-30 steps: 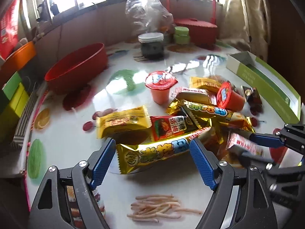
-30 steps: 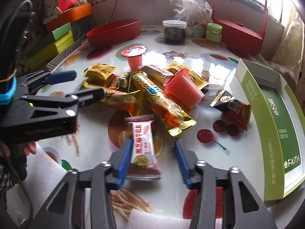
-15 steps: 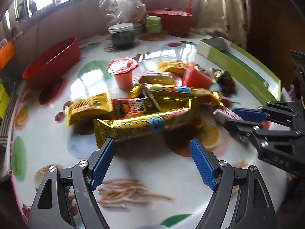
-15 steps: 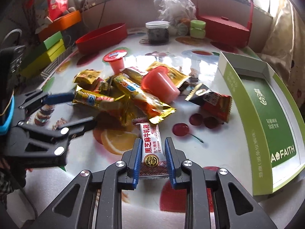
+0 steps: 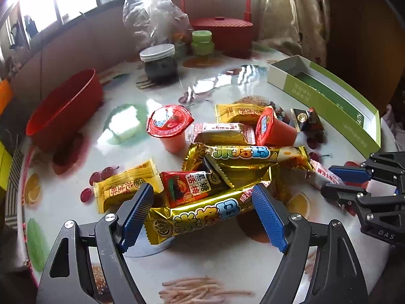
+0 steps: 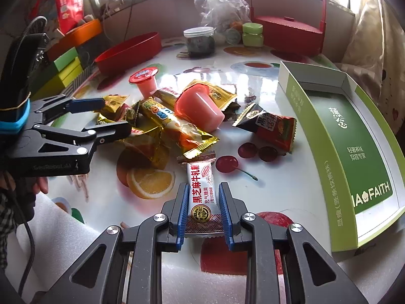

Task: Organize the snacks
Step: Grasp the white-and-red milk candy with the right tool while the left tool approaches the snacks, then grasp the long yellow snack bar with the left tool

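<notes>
A pile of snacks lies mid-table. My left gripper (image 5: 202, 207) is open around a long gold bar (image 5: 200, 215), its blue pads either side, not closed on it. Behind the bar lie a red plum packet (image 5: 188, 186), a yellow packet (image 5: 125, 183), a second gold bar (image 5: 243, 154) and two pink jelly cups (image 5: 169, 126). My right gripper (image 6: 203, 197) is shut on a white sesame nougat bar (image 6: 201, 185), which also shows in the left wrist view (image 5: 322, 174). The open green box (image 6: 354, 136) stands to the right.
A red oval bowl (image 5: 63, 109) sits at the left. A dark jar (image 5: 159, 63), a green tub (image 5: 202, 41), a plastic bag and a red basket (image 5: 222, 30) stand at the back. A dark red packet (image 6: 273, 126) lies near the green box.
My right gripper closed on the white nougat bar and drew it back from the pile. My left gripper pulled back, then came in again around the long gold bar.
</notes>
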